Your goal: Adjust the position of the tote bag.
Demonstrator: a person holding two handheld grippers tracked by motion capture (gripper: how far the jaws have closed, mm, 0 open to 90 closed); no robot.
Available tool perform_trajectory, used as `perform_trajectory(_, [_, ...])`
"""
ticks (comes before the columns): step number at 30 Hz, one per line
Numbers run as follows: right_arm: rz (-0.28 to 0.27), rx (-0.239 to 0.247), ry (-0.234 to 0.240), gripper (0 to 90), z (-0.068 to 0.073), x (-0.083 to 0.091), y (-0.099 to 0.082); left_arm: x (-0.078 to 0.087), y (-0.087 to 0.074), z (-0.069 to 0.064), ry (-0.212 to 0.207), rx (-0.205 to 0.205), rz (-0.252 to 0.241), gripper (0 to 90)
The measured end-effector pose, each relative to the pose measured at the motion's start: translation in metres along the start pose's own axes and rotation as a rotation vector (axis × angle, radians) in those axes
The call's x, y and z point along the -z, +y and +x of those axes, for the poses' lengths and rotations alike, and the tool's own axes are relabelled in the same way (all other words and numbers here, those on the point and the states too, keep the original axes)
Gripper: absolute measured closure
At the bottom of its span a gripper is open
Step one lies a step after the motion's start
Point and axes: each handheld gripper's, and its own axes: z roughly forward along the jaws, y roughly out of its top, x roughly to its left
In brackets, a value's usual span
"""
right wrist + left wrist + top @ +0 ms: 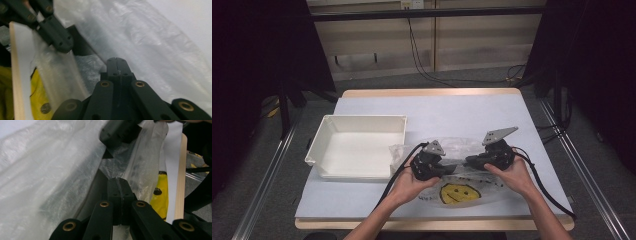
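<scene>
I am holding my left gripper (443, 169) and my right gripper (468, 161) close together, tips facing each other, over the near middle of the pale blue-grey table mat (472, 115). Both pairs of jaws are pressed fully together, and each is pinching a fold of the thin, crinkled clear plastic bag with the yellow smiley face print (457, 192); in the left gripper view the film (50, 175) is running straight into the closed tips, and in the right gripper view the film (155, 42) is doing the same. The bag is lying flat on the mat just in front of me, its yellow face nearest to me and its clear part stretching away under the grippers.

I am judging the risks like this: the film is slippery and thin, so if I am pulling the two pinches apart too sharply, one layer may be sliding out of the jaws or tearing at the seam. I cannot tell whether each pinch has one layer or both; if both, the mouth is staying shut however I pull. Lifting unevenly may be dragging the bag off the near table edge.

Farther off to the left, the empty white rectangular plastic tray (357, 122) is sitting just beside the bag, and a swinging gripper cable (399, 167) may be nudging it
</scene>
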Motion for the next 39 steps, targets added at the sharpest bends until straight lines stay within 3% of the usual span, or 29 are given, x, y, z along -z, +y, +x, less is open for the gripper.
perform_trajectory(4, [-0.007,-0.020,0.000,90.0,-0.009,-0.004,0.003,-0.005,-0.007,-0.004,-0.003,-0.019,0.027,90.0])
perform_trajectory(6, [-0.009,-0.026,-0.012,90.0,-0.013,-0.006,0.004,-0.008,-0.011,-0.005,-0.032,-0.018,0.033,90.0])
perform_trajectory(7, [-0.009,-0.033,-0.017,90.0,-0.015,-0.007,0.005,-0.009,-0.013,-0.007,-0.015,-0.013,0.048,90.0])
perform_trajectory(8, [-0.005,-0.038,-0.016,90.0,-0.017,-0.009,0.005,-0.011,-0.016,-0.007,-0.034,-0.021,0.048,90.0])
perform_trajectory(10, [-0.003,-0.047,-0.020,90.0,-0.022,-0.011,0.005,-0.012,-0.020,-0.009,-0.032,-0.026,0.088,90.0])
perform_trajectory(11, [0.001,-0.053,-0.020,90.0,-0.024,-0.013,0.004,-0.016,-0.023,-0.011,-0.041,-0.024,0.070,90.0])
perform_trajectory(12, [0.002,-0.060,-0.022,90.0,-0.026,-0.014,0.004,-0.016,-0.024,-0.011,-0.039,-0.051,0.110,90.0])
perform_trajectory(13, [0.002,-0.060,-0.022,90.0,-0.026,-0.014,0.004,-0.016,-0.024,-0.011,-0.039,-0.051,0.110,90.0])
perform_trajectory(14, [0.002,-0.070,-0.022,90.0,-0.029,-0.016,0.004,-0.016,-0.024,-0.014,-0.013,-0.052,0.122,90.0])
perform_trajectory(15, [0.015,-0.077,-0.038,90.0,-0.032,-0.018,0.006,-0.018,-0.027,-0.014,-0.054,-0.050,0.116,90.0])
perform_trajectory(17, [0.026,-0.065,-0.049,90.0,-0.037,-0.021,0.008,-0.019,-0.029,-0.016,-0.059,-0.041,0.108,90.0])
perform_trajectory(19, [0.035,-0.085,-0.059,90.0,-0.043,-0.023,0.010,-0.020,-0.032,-0.015,-0.056,-0.058,0.145,90.0])
perform_trajectory(21, [0.039,-0.094,-0.065,90.0,-0.050,-0.024,0.011,-0.023,-0.036,-0.016,-0.062,-0.033,0.122,90.0])
perform_trajectory(25, [0.054,-0.118,-0.065,90.0,-0.060,-0.027,0.009,-0.023,-0.038,-0.013,-0.077,-0.045,0.138,90.0])
perform_trajectory(26, [0.082,-0.122,-0.063,90.0,-0.064,-0.030,0.008,-0.023,-0.038,-0.014,-0.077,-0.015,0.126,90.0])
perform_trajectory(28, [0.087,-0.124,-0.063,90.0,-0.063,-0.030,0.008,-0.022,-0.038,-0.013,-0.077,-0.026,0.138,90.0])
perform_trajectory(29, [0.087,-0.115,-0.050,90.0,-0.063,-0.032,0.008,-0.023,-0.039,-0.015,-0.100,-0.033,0.134,90.0])
perform_trajectory(31, [0.136,-0.107,-0.055,90.0,-0.065,-0.037,0.006,-0.021,-0.038,-0.017,-0.091,-0.054,0.162,90.0])
perform_trajectory(32, [0.168,-0.105,-0.069,90.0,-0.066,-0.040,0.005,-0.022,-0.039,-0.019,-0.094,-0.039,0.151,90.0])
perform_trajectory(36, [0.183,-0.117,-0.064,90.0,-0.070,-0.043,0.002,-0.021,-0.041,-0.019,-0.103,-0.049,0.141,90.0])
perform_trajectory(38, [0.195,-0.118,-0.071,90.0,-0.074,-0.045,0.002,-0.020,-0.040,-0.018,-0.100,-0.055,0.162,90.0])
perform_trajectory(39, [0.198,-0.149,-0.067,90.0,-0.078,-0.046,0.000,-0.021,-0.042,-0.020,-0.114,-0.035,0.133,90.0])
